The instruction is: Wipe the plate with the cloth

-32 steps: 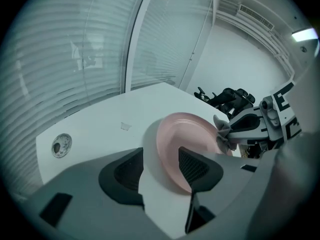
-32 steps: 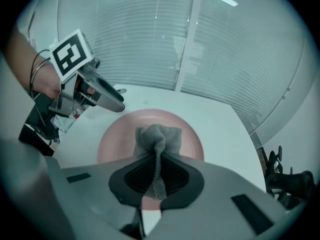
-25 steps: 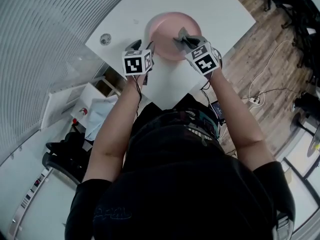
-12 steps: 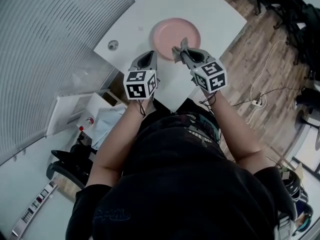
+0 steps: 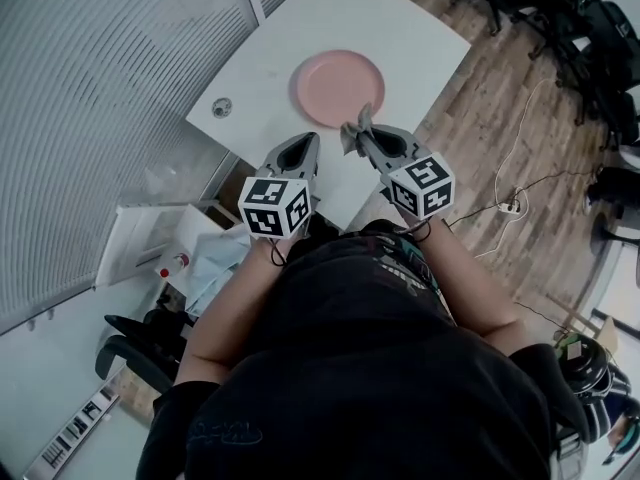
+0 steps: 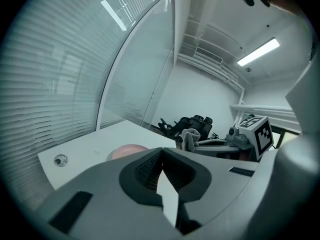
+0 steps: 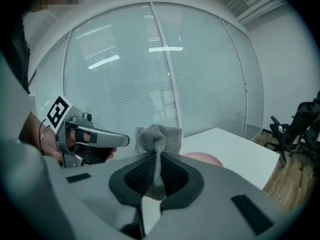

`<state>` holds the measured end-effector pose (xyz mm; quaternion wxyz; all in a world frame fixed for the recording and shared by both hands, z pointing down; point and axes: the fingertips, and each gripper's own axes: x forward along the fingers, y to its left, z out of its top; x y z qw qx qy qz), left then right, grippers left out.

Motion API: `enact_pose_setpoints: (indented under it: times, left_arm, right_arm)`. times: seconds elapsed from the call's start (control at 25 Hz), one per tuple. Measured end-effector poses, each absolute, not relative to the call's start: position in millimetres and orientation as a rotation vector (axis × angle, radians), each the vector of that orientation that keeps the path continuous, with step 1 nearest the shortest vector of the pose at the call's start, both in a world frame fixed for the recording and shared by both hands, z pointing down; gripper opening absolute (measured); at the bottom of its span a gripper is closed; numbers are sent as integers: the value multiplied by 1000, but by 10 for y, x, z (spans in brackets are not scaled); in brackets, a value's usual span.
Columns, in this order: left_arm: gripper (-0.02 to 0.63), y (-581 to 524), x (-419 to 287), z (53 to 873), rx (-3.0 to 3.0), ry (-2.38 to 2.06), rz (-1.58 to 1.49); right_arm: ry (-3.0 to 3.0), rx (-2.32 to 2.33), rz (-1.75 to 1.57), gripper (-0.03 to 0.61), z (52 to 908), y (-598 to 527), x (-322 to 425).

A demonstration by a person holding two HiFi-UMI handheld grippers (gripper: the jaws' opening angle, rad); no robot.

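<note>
A pink plate [image 5: 339, 86] lies alone on the white table [image 5: 400, 28]. Both grippers hang in the air short of it, on the person's side. My right gripper [image 5: 362, 130] is shut on a grey cloth [image 5: 356, 133]. In the right gripper view the cloth [image 7: 158, 135] bunches above the jaws, with the plate [image 7: 204, 158] low behind it. My left gripper [image 5: 307, 144] is shut with nothing in it, and its jaws [image 6: 161, 159] meet in the left gripper view. The plate [image 6: 129, 150] shows just beyond them, and the cloth [image 6: 190, 138] shows to the right.
A small round disc [image 5: 221, 107] sits near the table's left edge. A ribbed glass wall [image 5: 100, 88] runs along the left. Boxes and papers [image 5: 190, 253] lie below the table. A cable with a power strip [image 5: 510, 205] crosses the wooden floor, and office chairs [image 5: 560, 18] stand at far right.
Both grippers have risen and drawn back from the plate toward the person. The cloth left the plate with the right gripper. The left jaws, spread at the plate's rim before, are now together.
</note>
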<state>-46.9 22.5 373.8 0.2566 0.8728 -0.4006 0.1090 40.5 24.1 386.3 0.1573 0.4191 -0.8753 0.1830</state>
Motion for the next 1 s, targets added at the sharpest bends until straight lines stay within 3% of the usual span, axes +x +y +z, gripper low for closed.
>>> enact_pose_setpoints:
  times: [1.0]
  left_arm:
    - [17,1832,127,3208,2364,-1338,146]
  right_arm:
    - [-2721,978,405,35,3344,1987,1045]
